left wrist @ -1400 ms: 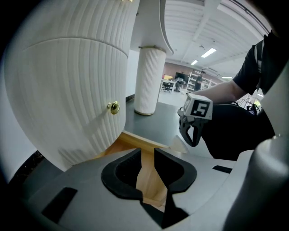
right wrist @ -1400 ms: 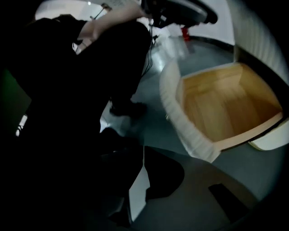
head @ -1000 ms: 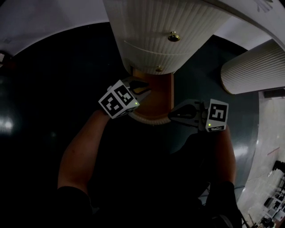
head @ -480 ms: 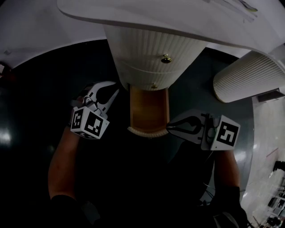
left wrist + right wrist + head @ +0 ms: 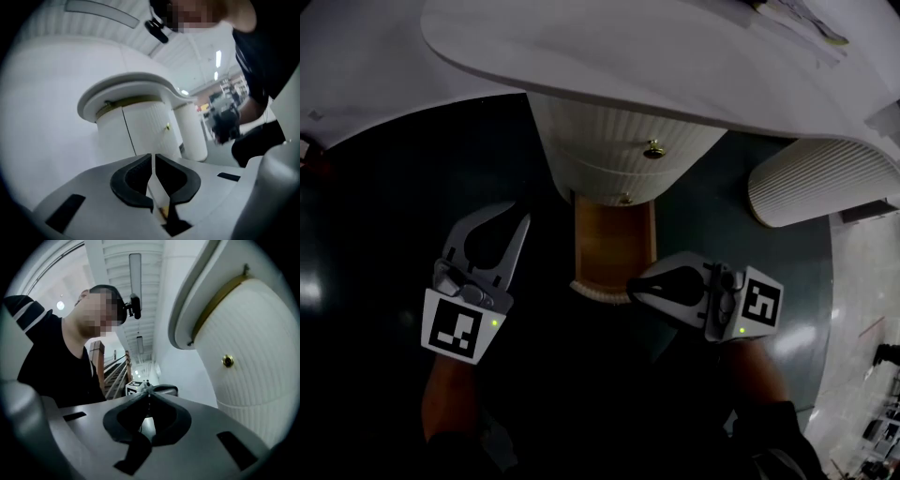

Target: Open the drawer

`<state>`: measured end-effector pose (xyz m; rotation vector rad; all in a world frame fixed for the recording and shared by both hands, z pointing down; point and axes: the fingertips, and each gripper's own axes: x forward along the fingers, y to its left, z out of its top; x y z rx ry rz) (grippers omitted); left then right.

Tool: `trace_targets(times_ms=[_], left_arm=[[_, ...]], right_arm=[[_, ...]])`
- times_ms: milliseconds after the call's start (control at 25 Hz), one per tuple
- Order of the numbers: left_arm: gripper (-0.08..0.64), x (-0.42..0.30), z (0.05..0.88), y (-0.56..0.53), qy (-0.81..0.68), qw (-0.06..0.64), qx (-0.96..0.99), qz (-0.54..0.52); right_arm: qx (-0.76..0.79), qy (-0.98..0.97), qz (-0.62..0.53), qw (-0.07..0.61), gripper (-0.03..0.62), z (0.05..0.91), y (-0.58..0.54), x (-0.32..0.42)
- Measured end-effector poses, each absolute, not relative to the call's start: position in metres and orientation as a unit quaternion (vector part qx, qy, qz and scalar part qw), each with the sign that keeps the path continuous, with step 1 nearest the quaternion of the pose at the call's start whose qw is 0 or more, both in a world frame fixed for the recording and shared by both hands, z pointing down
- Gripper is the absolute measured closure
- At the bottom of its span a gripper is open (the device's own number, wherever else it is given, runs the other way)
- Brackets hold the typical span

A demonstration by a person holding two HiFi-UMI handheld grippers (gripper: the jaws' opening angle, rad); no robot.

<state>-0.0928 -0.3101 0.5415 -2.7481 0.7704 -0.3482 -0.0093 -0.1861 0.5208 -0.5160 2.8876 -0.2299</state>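
Under the white desk top point(image 5: 609, 56) stands a white ribbed cabinet point(image 5: 619, 141). Its bottom drawer point(image 5: 614, 248) is pulled out toward me and shows a wooden inside. The drawer above is closed and has a brass knob point(image 5: 654, 149). My left gripper point(image 5: 523, 217) is shut and empty, left of the open drawer and apart from it. My right gripper point(image 5: 633, 284) is shut and empty too, with its tips at the right front corner of the drawer. The left gripper view shows the shut left gripper point(image 5: 153, 157) and the cabinet point(image 5: 140, 126) beyond. The right gripper view shows the shut right gripper point(image 5: 149, 391) and the knob point(image 5: 228, 361).
A second ribbed pedestal point(image 5: 825, 183) stands to the right under the desk. The floor point(image 5: 394, 187) is dark and glossy. Papers point(image 5: 806, 23) lie on the desk top at the far right. The person point(image 5: 51, 357) holding the grippers fills the left of the right gripper view.
Both grippers have come up and back from the drawer. The left one swung out to the left and now points up the picture. More of the desk top is in view.
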Motion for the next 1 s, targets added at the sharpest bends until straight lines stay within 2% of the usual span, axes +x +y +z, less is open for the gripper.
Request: trace_targets(times_ms=[40, 120, 320, 400, 560, 680, 840, 920, 1000], left_arm=[[0.526, -0.092, 0.527, -0.3, 0.267, 0.075, -0.957, -0.079], [0.526, -0.085, 0.503, -0.278, 0.244, 0.014, -0.969, -0.036], [0.528, -0.069, 0.453, -0.258, 0.233, 0.009, -0.971, -0.043], [0.528, -0.068, 0.42, -0.256, 0.244, -0.005, -0.969, -0.047], [0.531, -0.068, 0.357, -0.253, 0.25, 0.021, -0.966, -0.07], [0.531, -0.07, 0.322, -0.246, 0.265, -0.055, -0.959, -0.088], [0.537, -0.058, 0.238, -0.218, 0.278, -0.119, -0.951, -0.064], [0.537, -0.052, 0.192, -0.197, 0.266, -0.117, -0.954, -0.067], [0.537, -0.052, 0.153, -0.18, 0.255, -0.086, -0.959, -0.085]], right_arm=[[-0.183, 0.972, -0.098, 0.11, 0.572, 0.527, -0.189, -0.012], [-0.204, 0.962, -0.138, 0.117, 0.572, 0.536, -0.19, -0.019], [-0.263, 0.948, -0.153, 0.093, 0.572, 0.498, -0.198, -0.023], [-0.29, 0.945, -0.137, 0.061, 0.572, 0.469, -0.201, -0.026], [-0.35, 0.931, -0.105, -0.013, 0.572, 0.4, -0.202, -0.025], [-0.351, 0.929, -0.118, -0.016, 0.572, 0.329, -0.188, -0.027], [-0.35, 0.931, -0.103, -0.019, 0.572, 0.235, -0.17, -0.029], [-0.357, 0.929, -0.093, -0.022, 0.572, 0.188, -0.155, -0.028], [-0.367, 0.926, -0.088, -0.019, 0.572, 0.146, -0.142, -0.028]])
